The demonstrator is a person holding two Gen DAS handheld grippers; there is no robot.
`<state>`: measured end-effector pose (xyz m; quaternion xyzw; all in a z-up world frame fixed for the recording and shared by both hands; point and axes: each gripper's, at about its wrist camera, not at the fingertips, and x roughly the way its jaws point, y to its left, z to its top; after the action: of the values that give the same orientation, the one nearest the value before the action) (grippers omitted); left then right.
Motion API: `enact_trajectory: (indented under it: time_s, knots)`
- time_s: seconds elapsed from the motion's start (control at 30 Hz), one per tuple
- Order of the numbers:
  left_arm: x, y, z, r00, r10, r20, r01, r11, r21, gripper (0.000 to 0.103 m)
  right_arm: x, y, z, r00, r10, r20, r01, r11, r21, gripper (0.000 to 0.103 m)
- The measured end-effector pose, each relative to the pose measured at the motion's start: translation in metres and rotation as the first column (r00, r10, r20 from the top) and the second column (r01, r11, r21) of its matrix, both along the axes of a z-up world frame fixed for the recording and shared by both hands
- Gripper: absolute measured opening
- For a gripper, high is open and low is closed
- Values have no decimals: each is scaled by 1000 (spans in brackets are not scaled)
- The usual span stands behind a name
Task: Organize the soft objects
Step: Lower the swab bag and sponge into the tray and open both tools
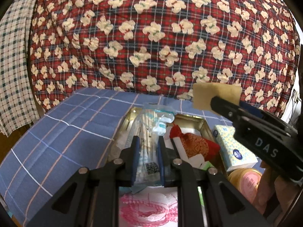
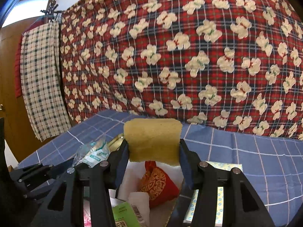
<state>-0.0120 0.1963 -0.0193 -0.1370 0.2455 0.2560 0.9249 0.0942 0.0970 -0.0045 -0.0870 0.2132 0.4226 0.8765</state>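
Over blue checked bedding (image 1: 56, 132), both claws tilt downward: left claw (image 1: 147, 151) pinching what looks like a cotton-swab packet (image 1: 147, 132), right claw (image 2: 153, 151) clamping a sponge (image 2: 153, 140).

Below the left gripper (image 1: 147, 149), lower end of the clear packet (image 1: 146, 132) hidden behind the finger linkage; pink-printed white cloth (image 1: 149, 206) cut by the frame's bottom edge. Right of those jaws, gold-lidded jar (image 1: 244, 179) partly covered by the right gripper's body. Under the right gripper (image 2: 153, 151), bottom of the yellow sponge (image 2: 152, 140) overlapping the red pouch (image 2: 159, 185); green box (image 2: 125, 215) cropped, print unreadable. Tissue pack (image 2: 219, 198) mostly behind the right finger.
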Motion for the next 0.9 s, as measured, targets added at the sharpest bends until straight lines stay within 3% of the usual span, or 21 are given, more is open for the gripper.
enact_trajectory:
  time_s: [0.67, 0.73, 0.8, 0.9]
  knots:
    - [14, 2, -26, 992, -33, -118, 29, 999, -41, 20, 4, 23, -29, 996, 14, -83, -28, 985, -170, 54]
    - [14, 2, -26, 992, -32, -120, 28, 999, -36, 26, 3, 24, -30, 995, 21, -93, -37, 983, -177, 55]
    - [14, 1, -27, 992, -31, -123, 26, 999, -35, 50, 1, 22, -30, 995, 17, -95, -34, 982, -184, 64]
    - [11, -1, -27, 992, -26, -126, 23, 999, -25, 70, -3, 13, -27, 994, 20, -105, -37, 986, -163, 68]
